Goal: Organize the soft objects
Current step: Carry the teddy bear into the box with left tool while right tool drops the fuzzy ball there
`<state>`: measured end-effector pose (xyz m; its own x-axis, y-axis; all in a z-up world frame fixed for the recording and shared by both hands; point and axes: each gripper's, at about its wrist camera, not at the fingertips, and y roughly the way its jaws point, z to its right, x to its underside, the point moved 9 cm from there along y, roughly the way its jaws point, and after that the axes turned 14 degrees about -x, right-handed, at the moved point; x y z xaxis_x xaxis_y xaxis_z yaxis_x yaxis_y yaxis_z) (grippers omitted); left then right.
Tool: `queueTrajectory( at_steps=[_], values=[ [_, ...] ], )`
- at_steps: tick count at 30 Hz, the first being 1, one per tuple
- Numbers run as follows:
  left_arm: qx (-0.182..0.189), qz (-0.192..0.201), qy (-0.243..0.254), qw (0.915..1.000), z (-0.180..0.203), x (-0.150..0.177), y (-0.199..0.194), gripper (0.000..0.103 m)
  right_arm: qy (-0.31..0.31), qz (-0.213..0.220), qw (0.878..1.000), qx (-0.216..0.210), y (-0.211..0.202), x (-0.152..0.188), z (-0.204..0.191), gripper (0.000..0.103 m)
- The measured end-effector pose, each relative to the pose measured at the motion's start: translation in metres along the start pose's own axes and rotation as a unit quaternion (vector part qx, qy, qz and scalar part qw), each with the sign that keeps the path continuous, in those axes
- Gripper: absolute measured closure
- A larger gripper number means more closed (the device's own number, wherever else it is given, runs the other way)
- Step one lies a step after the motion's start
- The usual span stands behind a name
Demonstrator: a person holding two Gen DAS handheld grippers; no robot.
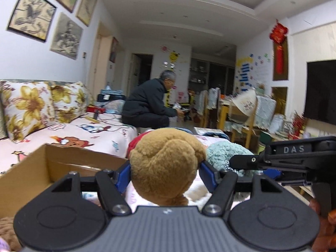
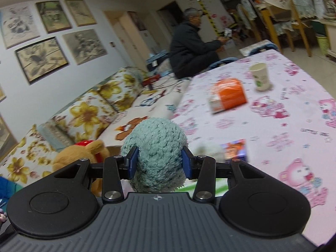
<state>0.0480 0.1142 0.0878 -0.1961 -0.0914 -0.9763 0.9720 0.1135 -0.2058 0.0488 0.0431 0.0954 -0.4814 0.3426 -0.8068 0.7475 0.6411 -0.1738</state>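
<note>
While both toys are held up in the air, the job looks to be at the carry step. The left claw (image 1: 164, 171) is clamped on the brown bear (image 1: 166, 163), just beside the open box (image 1: 31, 172). The right claw (image 2: 160, 161) is clamped on the teal toy (image 2: 155, 153), over the table (image 2: 283, 126). Next, each toy likely goes over the box, then the claws let go

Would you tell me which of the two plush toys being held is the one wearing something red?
The brown plush toy, gripped by the left gripper, has red at its far side; the teal fluffy toy in the right gripper shows none.
</note>
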Motion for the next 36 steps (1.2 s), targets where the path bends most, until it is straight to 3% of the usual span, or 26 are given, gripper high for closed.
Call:
queueTrajectory(
  at_steps=[6, 12, 18, 22, 25, 31, 36],
  values=[
    [-0.040, 0.000, -0.041, 0.9984, -0.040, -0.007, -0.002, 0.035, -0.012, -0.021, 0.999, -0.026, 0.033, 0.007, -0.030, 0.050],
    [-0.099, -0.009, -0.093, 0.9907, -0.085, -0.009, 0.003, 0.035, -0.031, -0.042, 0.998, -0.046, 0.062, 0.009, -0.056, 0.050],
    [-0.146, -0.042, -0.127, 0.9802, -0.115, 0.000, 0.013, 0.034, -0.054, -0.074, 0.994, -0.051, 0.088, 0.016, -0.066, 0.050],
    [-0.157, -0.078, -0.160, 0.9715, -0.129, 0.011, 0.020, 0.034, -0.070, -0.083, 0.993, -0.046, 0.092, 0.022, -0.070, 0.049],
    [-0.173, -0.089, -0.157, 0.9683, -0.135, 0.015, 0.022, 0.033, -0.084, -0.090, 0.992, -0.038, 0.098, 0.026, -0.068, 0.048],
    [-0.184, -0.116, -0.158, 0.9633, -0.139, 0.021, 0.028, 0.024, -0.078, -0.098, 0.992, -0.019, 0.096, 0.033, -0.059, 0.022],
    [-0.185, -0.094, -0.150, 0.9666, -0.137, 0.013, 0.023, 0.015, -0.074, -0.066, 0.995, -0.013, 0.075, 0.020, -0.060, 0.007]
  ],
)
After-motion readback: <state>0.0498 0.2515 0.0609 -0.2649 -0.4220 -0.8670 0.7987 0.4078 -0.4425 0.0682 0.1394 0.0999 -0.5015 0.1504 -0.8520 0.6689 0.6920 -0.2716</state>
